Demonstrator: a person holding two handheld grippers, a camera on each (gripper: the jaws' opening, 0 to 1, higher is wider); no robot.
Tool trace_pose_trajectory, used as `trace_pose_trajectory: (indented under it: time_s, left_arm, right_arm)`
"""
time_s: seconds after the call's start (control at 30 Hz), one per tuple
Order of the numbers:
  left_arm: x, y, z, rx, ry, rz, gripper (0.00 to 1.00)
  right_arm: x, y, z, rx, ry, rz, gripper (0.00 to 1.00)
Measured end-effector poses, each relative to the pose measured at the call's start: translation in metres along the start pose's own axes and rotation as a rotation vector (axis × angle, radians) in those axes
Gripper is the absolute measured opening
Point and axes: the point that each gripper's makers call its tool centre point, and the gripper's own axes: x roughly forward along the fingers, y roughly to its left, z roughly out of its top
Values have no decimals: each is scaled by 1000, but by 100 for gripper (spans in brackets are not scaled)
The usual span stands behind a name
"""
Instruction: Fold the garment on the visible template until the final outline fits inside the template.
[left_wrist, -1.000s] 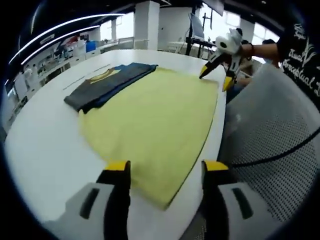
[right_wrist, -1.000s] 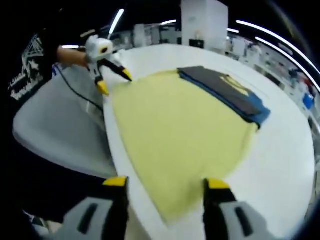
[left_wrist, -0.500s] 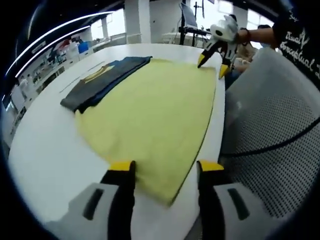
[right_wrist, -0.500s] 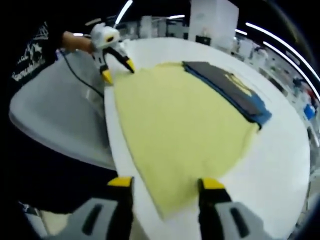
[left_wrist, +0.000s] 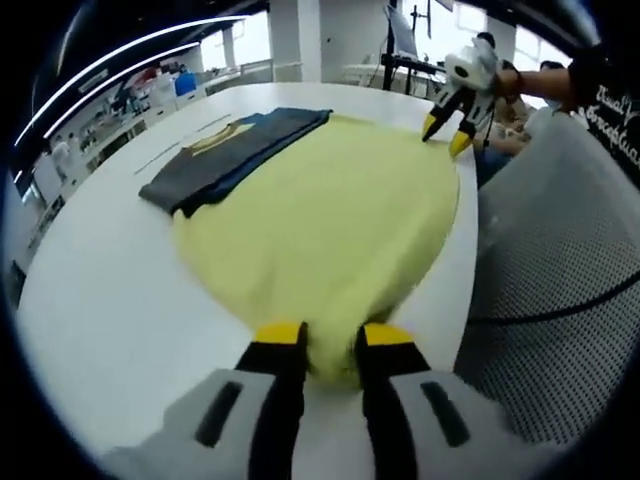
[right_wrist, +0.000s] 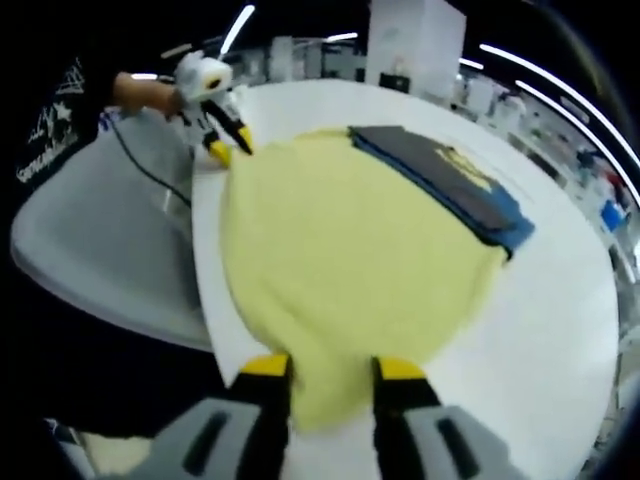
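In the left gripper view my left hand-held gripper (left_wrist: 318, 335) points forward low over the white counter (left_wrist: 100, 300), its yellow-tipped jaws drawn in and pinching the near corner of the yellow garment (left_wrist: 320, 220); half a second ago those jaws stood wide apart either side of that corner, so they have closed on the cloth, which now bunches up between them. In the right gripper view my right hand-held gripper (right_wrist: 330, 370) sits the same way at the opposite near corner of the yellow garment (right_wrist: 350, 260), jaws narrowed onto the fabric where earlier they were spread, and the edge there is rounded and gathered rather than pointed. The garment lies spread flat across the counter (right_wrist: 560, 320), its edge running close along the counter's rim on the person's side. Farther off, touching the garment's far edge, lies a folded dark grey and blue shirt (left_wrist: 230, 155) with a yellow mark on it that I cannot read. Beside the counter stands a grey mesh chair (left_wrist: 560, 250). At the far side the person's black sleeve (left_wrist: 610, 95) carries white lettering, too warped to read
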Motion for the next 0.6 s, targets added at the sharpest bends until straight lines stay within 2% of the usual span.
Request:
trace_pose_trajectory:
  time_s: [0.1, 0.23, 0.37, 0.6]
  left_arm:
    - [-1, 2, -5, 20, -2, -4, 14]
    - [-2, 6, -8, 2, -13, 11, 13]
    - [-1, 8, -7, -13, -12, 31, 8]
    - [-2, 6, -10, -7, 9, 34, 2]
  right_arm:
    - [1, -1, 1, 7, -7, -5, 25]
    - [1, -3, 2, 16, -13, -16, 20]
    - [2, -9, 3, 12, -10, -42, 6]
    - [2, -8, 4, 19, -7, -32, 2]
